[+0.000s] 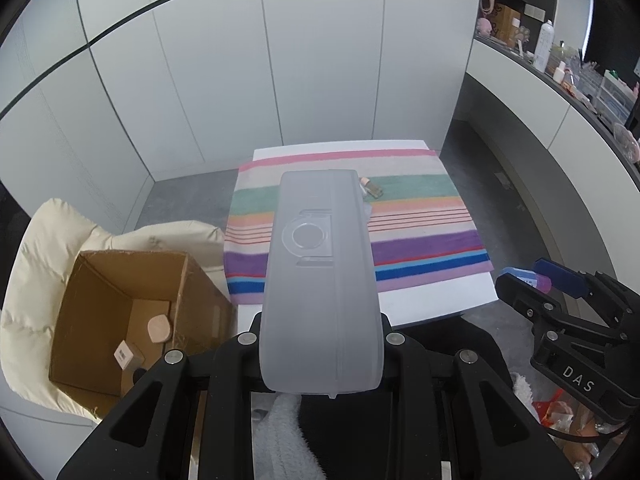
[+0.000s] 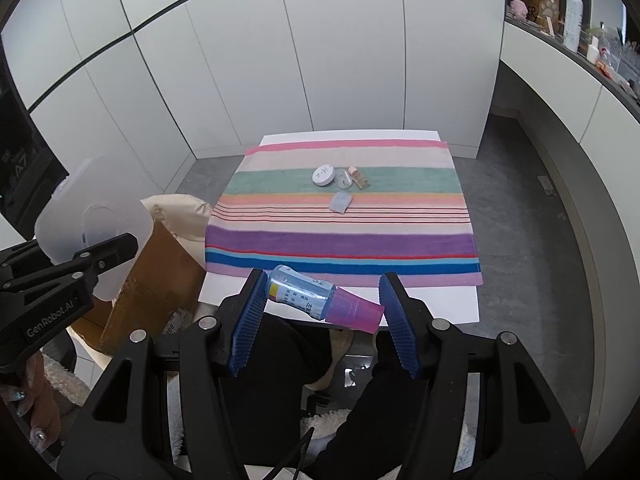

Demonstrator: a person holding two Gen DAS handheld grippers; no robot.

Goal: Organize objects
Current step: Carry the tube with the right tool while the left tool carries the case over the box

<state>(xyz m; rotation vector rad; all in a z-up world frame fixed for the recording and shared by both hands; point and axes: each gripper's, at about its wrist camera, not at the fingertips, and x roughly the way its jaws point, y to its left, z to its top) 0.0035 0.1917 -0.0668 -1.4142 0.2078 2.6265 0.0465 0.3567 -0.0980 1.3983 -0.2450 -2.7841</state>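
Observation:
My left gripper (image 1: 320, 344) is shut on a large frosted plastic case (image 1: 320, 280), held above the table's near edge; the case also shows in the right wrist view (image 2: 92, 232). My right gripper (image 2: 320, 300) is shut on a small blue bottle with a pink cap (image 2: 316, 298), held end to end between the blue pads (image 2: 248, 316), near the table's front edge. On the striped towel (image 2: 340, 240) lie a white round jar (image 2: 323, 175), a clear round lid (image 2: 343, 178), a small peach-capped bottle (image 2: 359, 177) and a bluish clear cap (image 2: 341, 201).
An open cardboard box (image 1: 132, 312) with a few small items stands left of the white table (image 1: 436, 300), on a cream padded cushion (image 1: 40, 280). White wall panels stand behind. A cluttered shelf (image 1: 568, 72) runs along the right.

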